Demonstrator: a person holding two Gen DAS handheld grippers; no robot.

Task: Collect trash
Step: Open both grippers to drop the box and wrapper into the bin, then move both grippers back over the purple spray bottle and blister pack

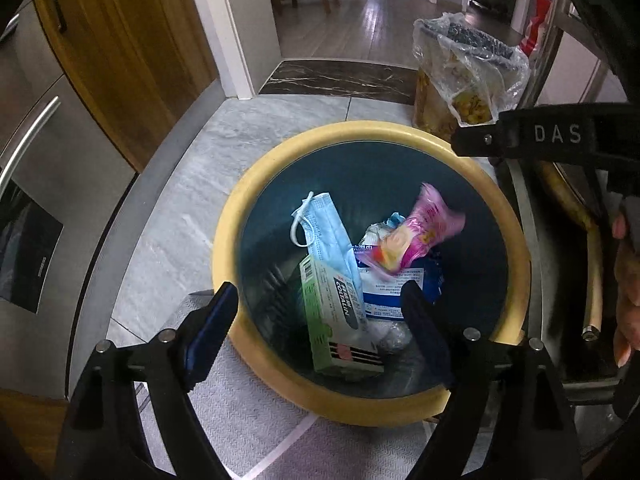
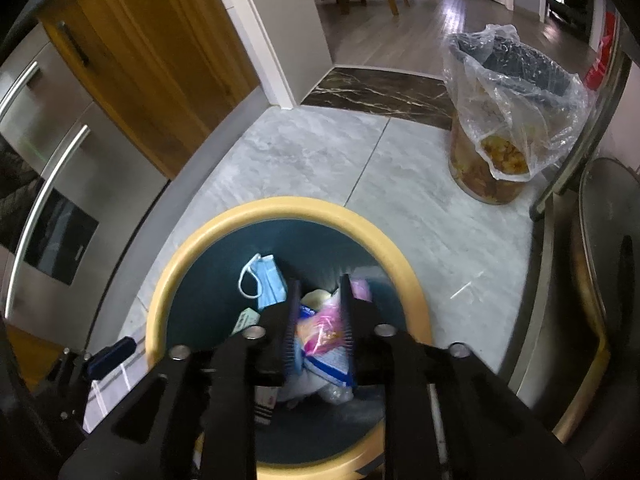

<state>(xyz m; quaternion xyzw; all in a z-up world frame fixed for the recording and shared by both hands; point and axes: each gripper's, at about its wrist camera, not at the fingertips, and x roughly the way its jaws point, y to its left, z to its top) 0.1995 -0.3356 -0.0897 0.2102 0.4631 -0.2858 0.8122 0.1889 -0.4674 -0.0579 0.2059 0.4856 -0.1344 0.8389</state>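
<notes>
Trash is lying inside the yellow-rimmed bin (image 1: 516, 240) directly below both tongs: a blue face mask (image 1: 324, 228), a green carton (image 1: 336, 320) and a blurred pink wrapper (image 1: 420, 232) that is touching neither pair. The left tongs (image 1: 320, 304) are being held wide open over the bin's near rim, nothing being gripped. The right tongs (image 2: 320, 300) are being held above the bin's middle, parted by a narrow gap with nothing clamped, while a bag-lined bucket (image 2: 508, 120) is standing well ahead to the right.
</notes>
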